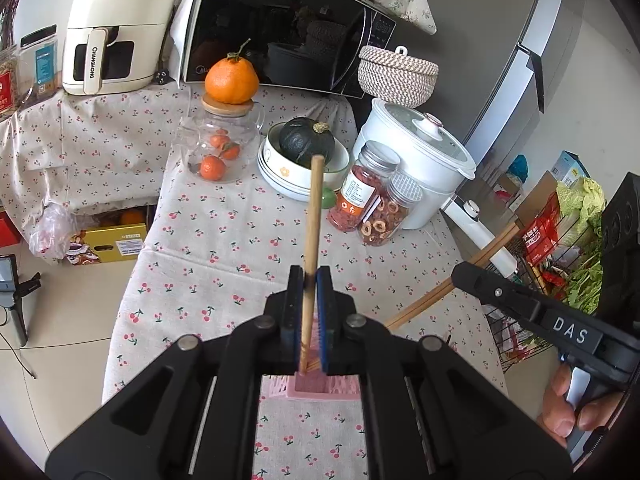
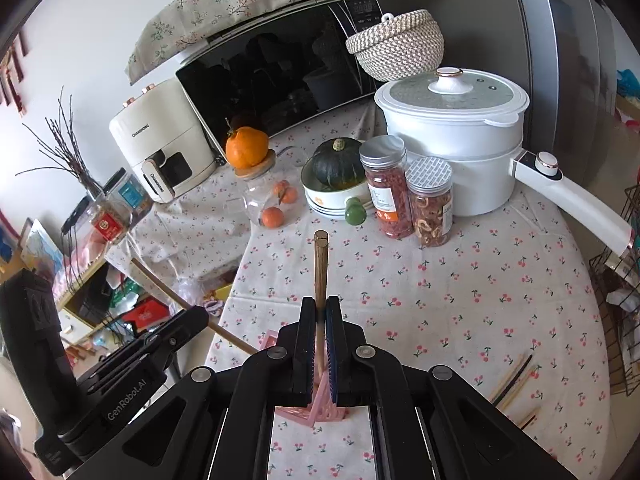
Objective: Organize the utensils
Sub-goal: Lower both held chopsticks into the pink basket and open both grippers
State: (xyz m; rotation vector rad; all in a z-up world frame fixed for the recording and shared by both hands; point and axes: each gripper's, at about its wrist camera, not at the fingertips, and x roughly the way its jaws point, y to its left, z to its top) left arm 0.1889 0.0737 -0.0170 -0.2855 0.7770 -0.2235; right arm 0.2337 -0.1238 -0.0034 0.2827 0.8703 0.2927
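My left gripper (image 1: 310,276) is shut on a wooden chopstick (image 1: 313,216) that sticks up and away from the jaws. Its lower end reaches down to a pink plastic holder (image 1: 316,387) on the cherry-print tablecloth, partly hidden under the jaws. My right gripper (image 2: 320,304) is shut on wooden chopsticks (image 2: 321,264), whose lower ends point into the same pink holder (image 2: 320,406). In the left wrist view the right gripper (image 1: 460,274) comes in from the right with its chopsticks (image 1: 424,300) slanting across. The left gripper (image 2: 202,314) shows at the left in the right wrist view. Several loose chopsticks (image 2: 514,382) lie on the cloth at the right.
At the back stand two lidded jars (image 2: 408,192), a white pot (image 2: 452,140) with a long handle, stacked bowls (image 2: 326,198) holding a dark squash, and a glass jar of oranges (image 2: 272,200). A wire basket (image 2: 624,280) flanks the table's right edge. The floor drops off at the left.
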